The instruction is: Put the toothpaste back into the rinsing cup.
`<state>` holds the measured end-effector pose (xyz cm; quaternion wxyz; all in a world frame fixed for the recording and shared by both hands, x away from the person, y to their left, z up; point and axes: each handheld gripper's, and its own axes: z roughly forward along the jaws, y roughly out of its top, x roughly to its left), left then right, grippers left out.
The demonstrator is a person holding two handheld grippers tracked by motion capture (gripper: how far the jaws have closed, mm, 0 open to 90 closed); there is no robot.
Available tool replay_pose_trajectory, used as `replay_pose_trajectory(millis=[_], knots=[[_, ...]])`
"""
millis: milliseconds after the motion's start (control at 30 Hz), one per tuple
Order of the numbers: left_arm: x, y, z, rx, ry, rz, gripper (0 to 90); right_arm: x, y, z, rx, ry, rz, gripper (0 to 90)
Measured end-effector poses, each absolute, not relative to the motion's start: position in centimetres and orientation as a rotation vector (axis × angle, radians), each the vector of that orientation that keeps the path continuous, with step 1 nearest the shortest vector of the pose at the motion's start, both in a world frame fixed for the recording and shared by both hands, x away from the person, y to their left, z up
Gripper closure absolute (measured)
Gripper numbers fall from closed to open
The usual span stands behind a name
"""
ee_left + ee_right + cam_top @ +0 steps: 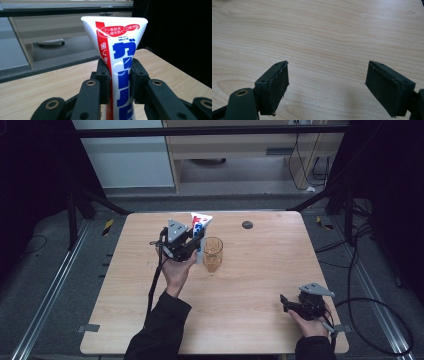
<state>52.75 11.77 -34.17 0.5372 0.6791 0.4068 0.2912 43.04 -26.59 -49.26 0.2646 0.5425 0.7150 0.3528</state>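
A white toothpaste tube [199, 227] with red and blue print stands upright, flat crimped end up, pinched between the jaws of my left gripper [192, 245]. In the left gripper view the tube [120, 57] rises between both pads [103, 82], which press its sides. An amber see-through cup [213, 254] stands on the wooden table [250, 285] just right of the tube. My right gripper [287, 304] rests near the table's front right corner, jaws wide apart over bare wood, as seen in the right gripper view [327, 87].
A small dark round disc [247, 225] lies near the table's far edge. Black frame rails and cables run along the floor on both sides. A cabinet stands beyond the table.
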Motion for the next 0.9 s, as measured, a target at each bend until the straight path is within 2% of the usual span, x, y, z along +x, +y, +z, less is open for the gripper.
replay_pose_trajectory(millis=[900], knots=[[57.9,9.9,-34.3,1.571,1.006,0.712,72.1,43.1,-26.5,-49.4,1.468,1.922,0.944,17.1]])
